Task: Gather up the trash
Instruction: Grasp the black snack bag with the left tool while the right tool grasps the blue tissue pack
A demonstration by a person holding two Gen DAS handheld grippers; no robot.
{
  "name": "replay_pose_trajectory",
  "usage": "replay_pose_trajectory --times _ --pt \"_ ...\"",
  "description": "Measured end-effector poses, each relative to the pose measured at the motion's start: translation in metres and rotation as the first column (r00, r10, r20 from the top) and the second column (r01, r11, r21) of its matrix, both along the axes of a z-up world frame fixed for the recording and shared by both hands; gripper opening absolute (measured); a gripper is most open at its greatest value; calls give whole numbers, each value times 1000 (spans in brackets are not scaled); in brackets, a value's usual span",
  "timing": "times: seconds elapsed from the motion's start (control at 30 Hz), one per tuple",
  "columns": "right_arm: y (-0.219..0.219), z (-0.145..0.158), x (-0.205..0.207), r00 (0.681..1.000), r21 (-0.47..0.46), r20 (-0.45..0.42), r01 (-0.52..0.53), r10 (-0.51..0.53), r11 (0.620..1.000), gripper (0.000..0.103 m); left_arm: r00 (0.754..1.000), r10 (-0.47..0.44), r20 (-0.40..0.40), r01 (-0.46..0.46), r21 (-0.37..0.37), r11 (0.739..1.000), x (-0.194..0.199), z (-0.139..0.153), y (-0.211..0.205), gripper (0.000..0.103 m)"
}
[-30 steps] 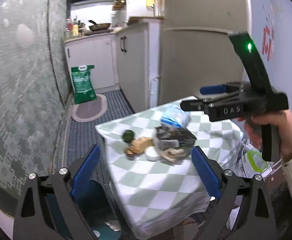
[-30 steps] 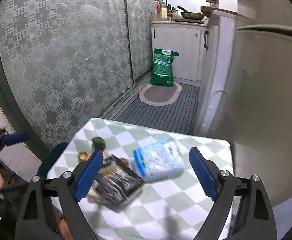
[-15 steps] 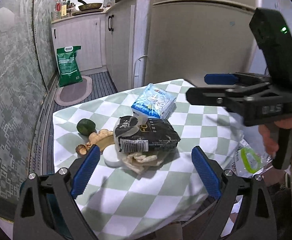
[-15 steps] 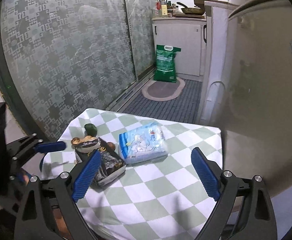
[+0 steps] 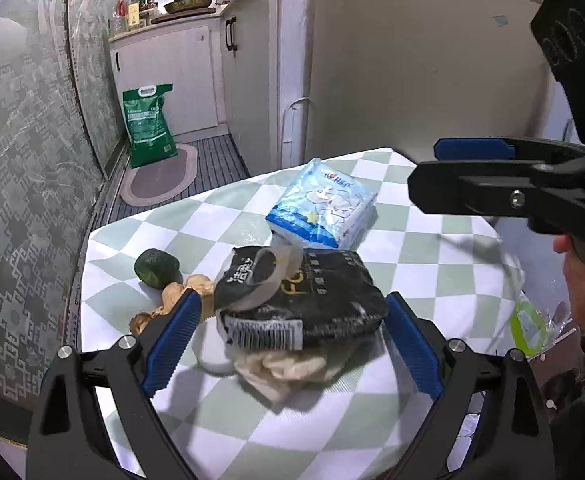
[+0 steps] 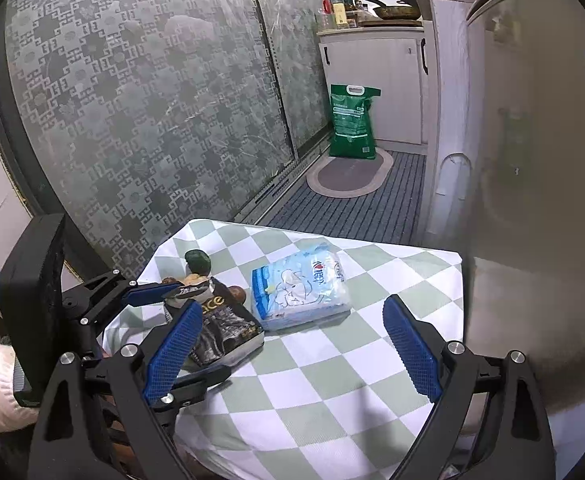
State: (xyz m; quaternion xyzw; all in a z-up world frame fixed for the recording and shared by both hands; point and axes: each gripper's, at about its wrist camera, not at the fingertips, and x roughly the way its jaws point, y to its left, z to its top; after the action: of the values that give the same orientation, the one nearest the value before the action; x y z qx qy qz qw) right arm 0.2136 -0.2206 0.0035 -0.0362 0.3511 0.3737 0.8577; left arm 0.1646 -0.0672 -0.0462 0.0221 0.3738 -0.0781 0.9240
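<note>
A black snack bag [image 5: 300,300] lies on the checked tablecloth [image 5: 412,248], on top of crumpled pale wrapping [image 5: 288,368]. My left gripper [image 5: 292,336] is open, its blue fingers either side of the black bag [image 6: 220,324], not closed on it. A blue-and-white tissue pack [image 5: 322,208] lies just behind it, also in the right wrist view [image 6: 300,284]. A green fruit [image 5: 156,268] and brown scraps [image 5: 172,300] lie to the left. My right gripper [image 6: 292,352] is open and empty above the table, in front of the tissue pack.
A clear plastic bag with a green ring [image 5: 528,328] hangs off the table's right edge. A fridge [image 5: 412,72] stands behind the table. A green sack [image 5: 148,124] and an oval mat [image 5: 158,176] are on the floor by the cabinets. Patterned glass doors [image 6: 152,100] line the left.
My left gripper has moved forward and down to the table until its open fingers flank the black bag. My right gripper has drawn nearer over the table's right side.
</note>
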Motion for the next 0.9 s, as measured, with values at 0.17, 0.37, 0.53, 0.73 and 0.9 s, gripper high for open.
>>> replay_pose_trajectory --times 0.17,0.37,0.53,0.73,0.9 --pt "5 -4 3 1000 -36 8 7 -6 999 92 1000 -6 -9 6 -5 1000 1 -1 1 74" --pt "9 -8 5 1000 -67 11 13 -12 998 92 1000 6 27 -5 -33 999 -9 8 11 73" --pt "13 -7 6 1000 -83 20 19 -17 996 92 998 24 66 -18 -103 995 -20 24 26 73" --pt "32 -14 8 999 -158 39 9 -3 987 92 994 56 95 -40 -166 985 -32 40 47 73" --pt "51 -24 11 999 -227 42 -5 14 974 92 992 78 102 -58 -188 980 -39 46 63 73"
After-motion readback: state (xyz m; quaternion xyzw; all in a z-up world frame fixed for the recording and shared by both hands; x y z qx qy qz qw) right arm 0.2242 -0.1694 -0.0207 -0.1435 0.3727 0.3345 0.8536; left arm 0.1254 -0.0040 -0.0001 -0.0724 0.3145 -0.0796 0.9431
